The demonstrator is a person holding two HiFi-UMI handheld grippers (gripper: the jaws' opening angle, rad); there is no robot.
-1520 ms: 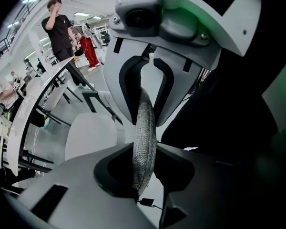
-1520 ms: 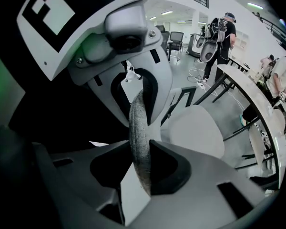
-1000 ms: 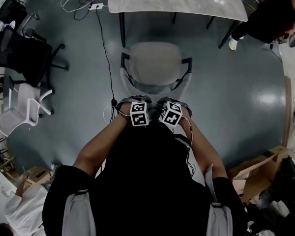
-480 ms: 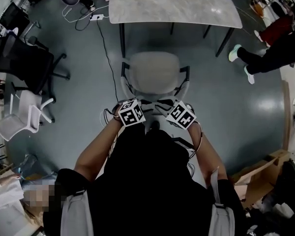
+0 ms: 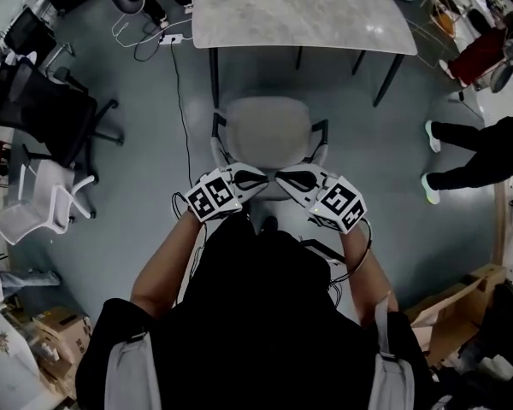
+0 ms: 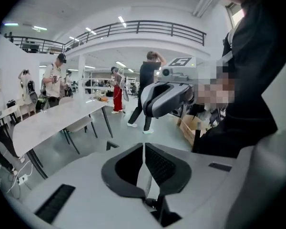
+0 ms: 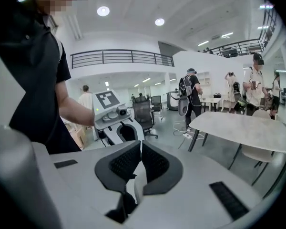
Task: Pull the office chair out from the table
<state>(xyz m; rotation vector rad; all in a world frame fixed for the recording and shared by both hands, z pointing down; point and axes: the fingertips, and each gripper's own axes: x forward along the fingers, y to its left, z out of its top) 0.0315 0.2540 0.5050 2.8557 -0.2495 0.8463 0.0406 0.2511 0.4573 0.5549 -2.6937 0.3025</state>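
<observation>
**A:** What sits nearest?

**B:** The two grippers, side by side in front of the holder's chest, tips turned toward each other. The left gripper (image 6: 144,145) is closing its jaws. The pads are all but meeting at the tips, with nothing between them. The right gripper (image 7: 140,142) is clenched tight and just as empty.

**A:** Are they on the chair?

**B:** In the head view they hang over the near edge of the office chair (image 5: 269,126), where its backrest is. Whether they touch it I cannot tell (the marker cubes and the jaws cover that edge).

**A:** Where does the chair stand?

**B:** Straight ahead on the grey floor (image 5: 410,161), with its pale seat and both dark armrests in full view. It is clear of the table (image 5: 303,11). A strip of floor shows between the seat's far edge and the tabletop's near edge, and the table's near legs stand to either side of that gap.

**A:** And around it?

**B:** A dark cable (image 5: 181,84) runs along the floor just left of the chair, up to a white power strip (image 5: 173,38) by the table's left corner. Further left stand a white chair (image 5: 34,199) and, beyond it, a black chair (image 5: 43,101). Off to the right a bystander (image 5: 483,152) in dark trousers and pale shoes stands well apart from the table.
</observation>
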